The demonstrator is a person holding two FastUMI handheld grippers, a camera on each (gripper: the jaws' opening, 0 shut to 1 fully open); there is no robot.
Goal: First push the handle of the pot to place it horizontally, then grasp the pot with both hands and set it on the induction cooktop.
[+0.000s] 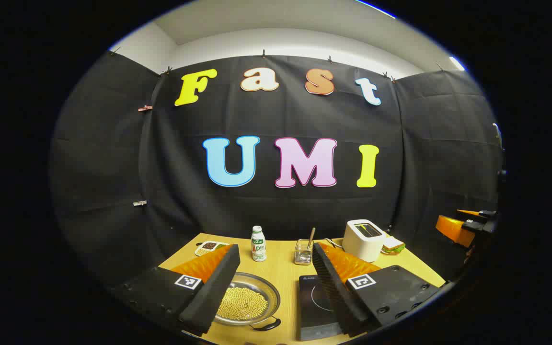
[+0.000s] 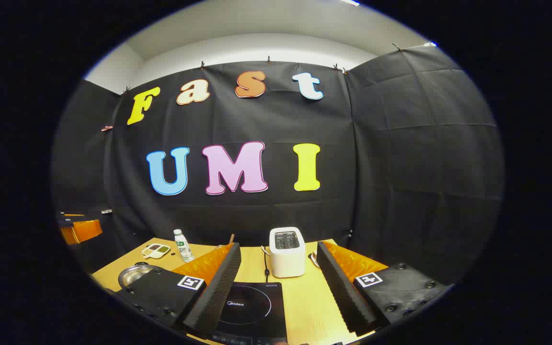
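We are holding both grippers' fingers wide, gripping nothing | pot [image 1: 246, 303] sitting beside cooktop [image 2: 252, 306] | toaster [image 2: 287, 251] standing behind.

Tabletop [image 1: 281, 273]: light wood grain, set against the booth's black cloth wall.

Lying directly on it:
- Pot [image 1: 247, 301], shallow metal, filled with small pale beans, near left; dark handle [image 1: 266, 326] at its near rim.
- Induction cooktop [image 1: 315, 306], black, flat, just right of the pot, near edge.
- Small white bottle [image 1: 258, 243], upright, far centre-left.
- Divided dish [image 1: 210, 247] of assorted grains, far left.
- Wire basket [image 1: 303, 253], holding an upright utensil, far centre.
- White toaster [image 1: 363, 239], far right; its cord [image 2: 266, 263] trails toward the cooktop.
- Sandwich [image 1: 393, 246], just right of the toaster, touching or nearly so.
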